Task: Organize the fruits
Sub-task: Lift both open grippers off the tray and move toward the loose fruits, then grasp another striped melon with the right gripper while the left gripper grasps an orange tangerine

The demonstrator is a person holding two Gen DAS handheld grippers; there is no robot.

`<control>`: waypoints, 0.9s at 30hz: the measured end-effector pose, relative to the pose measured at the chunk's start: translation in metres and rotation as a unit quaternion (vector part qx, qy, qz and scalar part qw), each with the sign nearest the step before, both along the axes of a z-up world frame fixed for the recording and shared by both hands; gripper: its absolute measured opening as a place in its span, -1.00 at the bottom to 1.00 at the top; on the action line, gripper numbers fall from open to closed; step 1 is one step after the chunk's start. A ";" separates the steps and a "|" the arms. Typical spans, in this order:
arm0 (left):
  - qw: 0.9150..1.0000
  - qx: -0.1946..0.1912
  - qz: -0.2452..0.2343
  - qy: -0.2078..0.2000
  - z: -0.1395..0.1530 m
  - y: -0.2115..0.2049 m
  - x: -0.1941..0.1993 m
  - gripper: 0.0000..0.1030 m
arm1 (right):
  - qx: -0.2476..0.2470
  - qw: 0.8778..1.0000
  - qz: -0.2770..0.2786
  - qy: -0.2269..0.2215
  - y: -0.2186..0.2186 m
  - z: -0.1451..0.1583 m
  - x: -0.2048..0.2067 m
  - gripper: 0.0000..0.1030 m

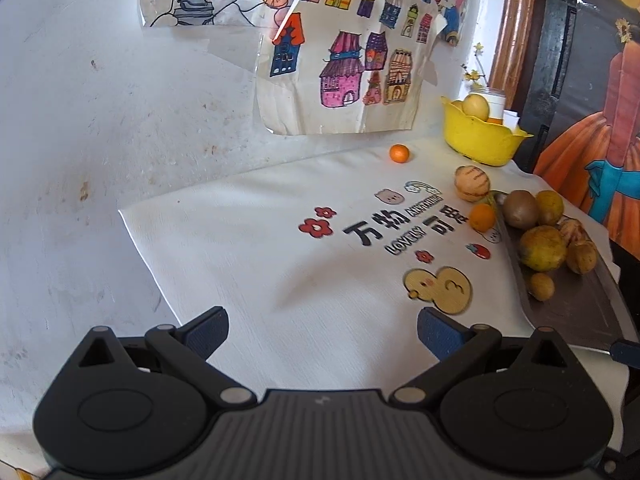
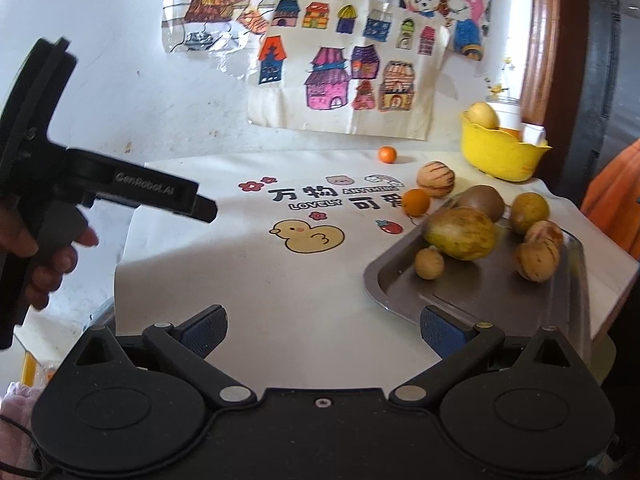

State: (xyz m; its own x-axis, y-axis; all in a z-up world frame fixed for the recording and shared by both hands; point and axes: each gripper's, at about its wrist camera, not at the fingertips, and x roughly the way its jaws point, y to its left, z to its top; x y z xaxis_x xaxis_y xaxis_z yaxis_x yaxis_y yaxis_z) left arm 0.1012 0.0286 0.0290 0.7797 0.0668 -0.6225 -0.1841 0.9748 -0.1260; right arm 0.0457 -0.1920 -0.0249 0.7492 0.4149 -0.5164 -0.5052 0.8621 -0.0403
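A: Where does the fruit sit?

B: Mostly far right. A grey metal tray (image 2: 400, 280) on the table holds a big mottled yellow-green fruit (image 2: 460, 233), a fuzzy brown kiwi (image 2: 482, 199), a round yellow-green fruit (image 2: 530, 207) and 3 small tan striped ones. Just beside the tray's far-left corner on the cloth (image 2: 240, 280) lie an orange (image 2: 416, 202) and a striped tan melon (image 2: 435, 179). A small tangerine (image 2: 387, 154) sits alone, farther back near the wall. The yellow bowl (image 2: 500, 156) at the far right already holds a pale yellow fruit (image 2: 483, 115).

A: And the fingers?

B: Both pairs are spread wide with nothing between them. The left gripper (image 1: 322, 330) hovers over bare cloth; the right gripper (image 2: 323, 330) hangs at the tray's near edge. In the right view a hand (image 2: 36, 248) grips the other tool's handle at the left.

A: What could go wrong?

B: My guess is rolling. Everything is round, the tray looks smooth with a low rim, and the fruits are bunched together, so nudging 1 could send its neighbours off. The kiwi and the big fruit are touching, which leaves little room for a finger. The cloth looks thin and lies loose, so a dragged fingertip might bunch it and start the orange moving. The bowl is light-looking plastic with a wavy rim; a fruit dropped from height could tip it or bounce out.
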 end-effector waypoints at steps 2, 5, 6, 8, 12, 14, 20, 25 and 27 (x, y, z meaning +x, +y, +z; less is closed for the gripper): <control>1.000 0.003 0.000 0.002 0.000 0.004 0.009 0.99 | -0.006 1.000 0.011 0.003 0.001 0.001 0.009 0.99; 1.000 0.009 -0.008 0.002 0.001 0.006 0.024 0.99 | -0.012 1.000 0.023 0.010 0.001 0.005 0.023 0.99; 1.000 0.010 -0.012 0.002 0.002 0.006 0.029 0.99 | -0.014 0.999 0.026 0.013 0.000 0.006 0.028 0.99; 1.000 0.009 -0.021 0.003 0.002 0.007 0.040 0.99 | -0.014 0.999 0.035 0.021 -0.003 0.009 0.038 0.99; 0.999 0.006 -0.038 0.007 0.001 0.007 0.061 0.99 | -0.018 0.999 0.040 0.028 -0.012 0.015 0.058 0.99; 0.999 0.004 -0.047 0.007 0.000 0.006 0.070 0.99 | -0.021 0.998 0.042 0.031 -0.018 0.019 0.068 0.99; 0.996 -0.006 -0.087 -0.001 0.000 -0.001 0.095 0.99 | -0.022 0.999 0.032 0.030 -0.038 0.037 0.101 0.99; 0.991 -0.015 -0.132 -0.002 -0.003 -0.014 0.113 0.99 | -0.013 1.000 0.018 0.022 -0.050 0.053 0.133 0.99; 0.988 -0.022 -0.152 -0.003 -0.003 -0.020 0.122 0.99 | -0.008 1.000 0.010 0.021 -0.055 0.059 0.150 0.99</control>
